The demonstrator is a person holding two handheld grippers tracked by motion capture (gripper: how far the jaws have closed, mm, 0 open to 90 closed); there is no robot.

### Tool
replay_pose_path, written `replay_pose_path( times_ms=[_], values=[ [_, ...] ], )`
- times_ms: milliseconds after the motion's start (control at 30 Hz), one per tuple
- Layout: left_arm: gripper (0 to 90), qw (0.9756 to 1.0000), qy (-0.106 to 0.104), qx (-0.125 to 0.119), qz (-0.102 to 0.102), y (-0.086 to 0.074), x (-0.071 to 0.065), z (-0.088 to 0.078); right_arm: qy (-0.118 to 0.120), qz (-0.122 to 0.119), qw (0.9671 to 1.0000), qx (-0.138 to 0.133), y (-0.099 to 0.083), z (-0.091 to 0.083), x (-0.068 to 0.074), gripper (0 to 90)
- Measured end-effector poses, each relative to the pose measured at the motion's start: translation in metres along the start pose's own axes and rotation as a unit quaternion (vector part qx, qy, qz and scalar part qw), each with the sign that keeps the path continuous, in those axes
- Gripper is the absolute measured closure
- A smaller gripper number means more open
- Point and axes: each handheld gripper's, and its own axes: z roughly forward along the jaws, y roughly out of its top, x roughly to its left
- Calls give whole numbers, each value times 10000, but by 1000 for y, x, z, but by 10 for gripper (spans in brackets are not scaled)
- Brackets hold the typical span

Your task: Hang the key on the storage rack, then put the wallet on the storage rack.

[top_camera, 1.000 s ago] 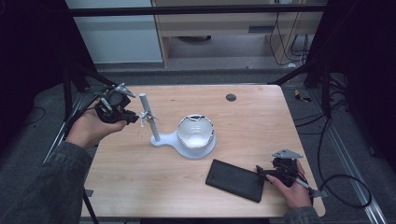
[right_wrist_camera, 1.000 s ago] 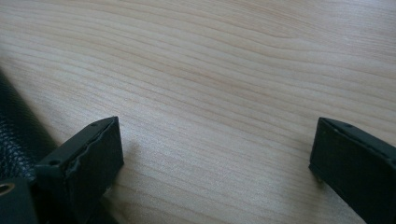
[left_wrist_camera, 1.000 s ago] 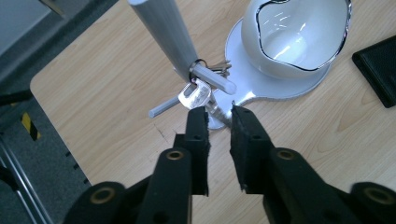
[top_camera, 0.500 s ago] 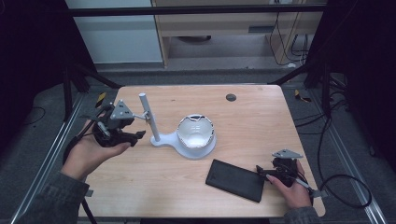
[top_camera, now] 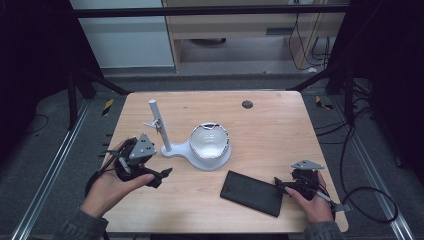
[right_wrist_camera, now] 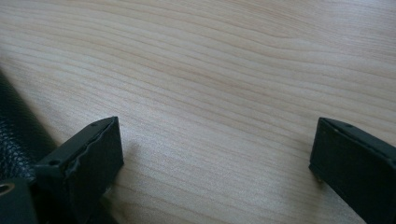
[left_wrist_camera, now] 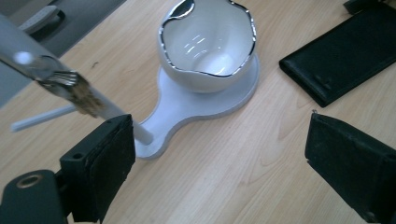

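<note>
The wooden table [top_camera: 280, 125] held a white stand [top_camera: 197, 157] with a tall post [top_camera: 159, 125] near the left and a white bowl [top_camera: 209, 141] with a shiny rim on its round base. A flat black case [top_camera: 252, 192] lay near the front right. The left gripper [top_camera: 159, 176] sat just left of the stand (its jaws had just been opening, with nothing between them). The right gripper [top_camera: 281, 186] was beside the case, jaws wide apart over bare wood.
</note>
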Motion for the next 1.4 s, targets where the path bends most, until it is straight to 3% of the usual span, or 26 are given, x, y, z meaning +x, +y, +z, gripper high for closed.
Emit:
replay_pose_path(
  times_ms=[167, 400, 533, 700, 833, 1000, 1167, 1233, 1400],
  values=[
    [85, 9993, -151, -266, -222, -6, -25, 24, -13, -24, 10000, 2, 0, 0, 0, 27],
    [112, 9981, -362, -448, -200, -4, -60, 69, -12, -25, 10000, 5, 0, 0, 0, 27],
    [128, 9953, -722, -614, -183, -2, -72, 94, -12, -24, 10000, 5, 0, 0, 0, 27],
    [141, 9935, -934, -645, -63, 3, -89, 117, -12, -25, 10000, 3, 0, 0, 0, 27],
    [141, 9936, -971, -566, 63, 2, -94, 123, -13, -24, 10000, 4, 0, 0, 0, 27],
    [132, 9930, -1104, -413, 0, -1, -100, 131, -13, -26, 10000, 3, 0, 0, 0, 27],
    [158, 9923, -1214, -214, 157, 2, -103, 138, -19, 2, 10000, 4, 0, 0, 0, 27],
    [210, 9921, -1229, -151, 218, 2, -104, 139, -17, 6, 10000, 5, 0, 0, 0, 27],
    [420, 9888, -1476, -86, 208, 3, -103, 143, -19, 3, 10000, 4, 0, 0, 0, 27]
  ],
)
